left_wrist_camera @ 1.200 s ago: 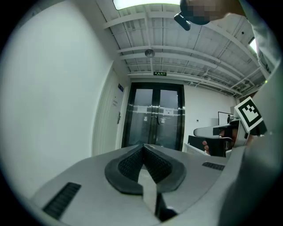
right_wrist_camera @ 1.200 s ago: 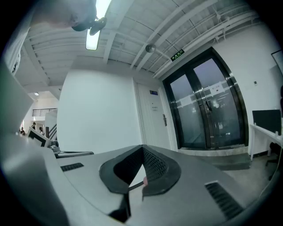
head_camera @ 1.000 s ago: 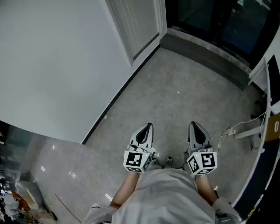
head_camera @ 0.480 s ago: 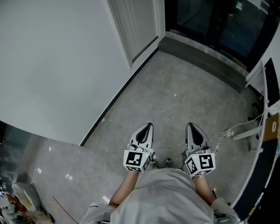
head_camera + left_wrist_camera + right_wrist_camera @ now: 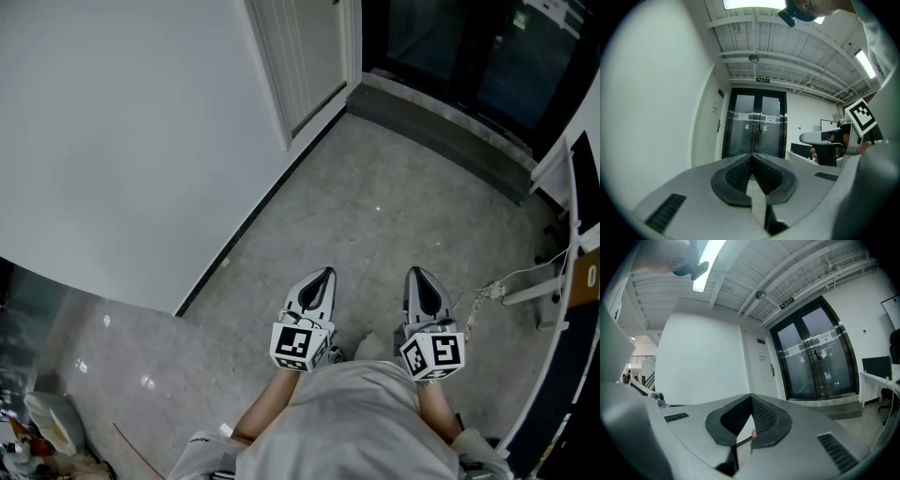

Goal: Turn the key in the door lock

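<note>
Approach step: left grey gripper [image 5: 322,274] and right grey gripper [image 5: 419,274] both shut, empty; next, reach the white panelled door [image 5: 307,47] and its lock.

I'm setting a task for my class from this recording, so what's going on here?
A person holds a grey two-jaw gripper in each hand, the left gripper and the right gripper, both above the grey stone floor of a corridor. Both pairs of jaws are together, and no key can be made out in them. The white panelled door with its lever handle stands ahead on the left wall, before the dark glass double doors. The lock is not yet reached.
</note>
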The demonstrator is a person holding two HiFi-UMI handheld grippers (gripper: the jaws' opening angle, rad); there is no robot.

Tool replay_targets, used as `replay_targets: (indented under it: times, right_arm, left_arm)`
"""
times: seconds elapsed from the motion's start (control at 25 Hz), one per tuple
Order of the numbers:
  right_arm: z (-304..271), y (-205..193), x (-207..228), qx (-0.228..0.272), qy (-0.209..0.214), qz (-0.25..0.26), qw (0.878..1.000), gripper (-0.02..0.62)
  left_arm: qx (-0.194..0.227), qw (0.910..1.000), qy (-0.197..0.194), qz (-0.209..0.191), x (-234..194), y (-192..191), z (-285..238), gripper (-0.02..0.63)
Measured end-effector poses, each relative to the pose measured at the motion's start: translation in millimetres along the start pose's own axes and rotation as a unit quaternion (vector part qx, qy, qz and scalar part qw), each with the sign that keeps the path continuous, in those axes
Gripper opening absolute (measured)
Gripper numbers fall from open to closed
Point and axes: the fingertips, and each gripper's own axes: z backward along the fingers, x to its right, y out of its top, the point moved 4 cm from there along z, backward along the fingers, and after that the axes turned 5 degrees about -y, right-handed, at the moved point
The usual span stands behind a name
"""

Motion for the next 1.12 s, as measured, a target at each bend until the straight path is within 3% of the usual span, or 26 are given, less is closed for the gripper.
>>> replay_targets:
  times: [0.28,0.56,1.12]
  right_arm:
    - [-26,-3,5,0.000,0.008,0.004,1.000,-0.006]
    - [-71,-2,34,-0.008,-0.003,0.000,1.000,-0.006]
    - [-202,20,126,-0.014,0.035,0.020,0.999,-0.006]
  left_arm:
    - [-0.002,0.9999,-0.010,0.003,-12,-4,-27,0.009]
    - [-0.001,0.9998,0.021,0.002,-35,3,-71,0.009]
    - [0.012,0.9986,0.052,0.002,-63,22,-223,0.009]
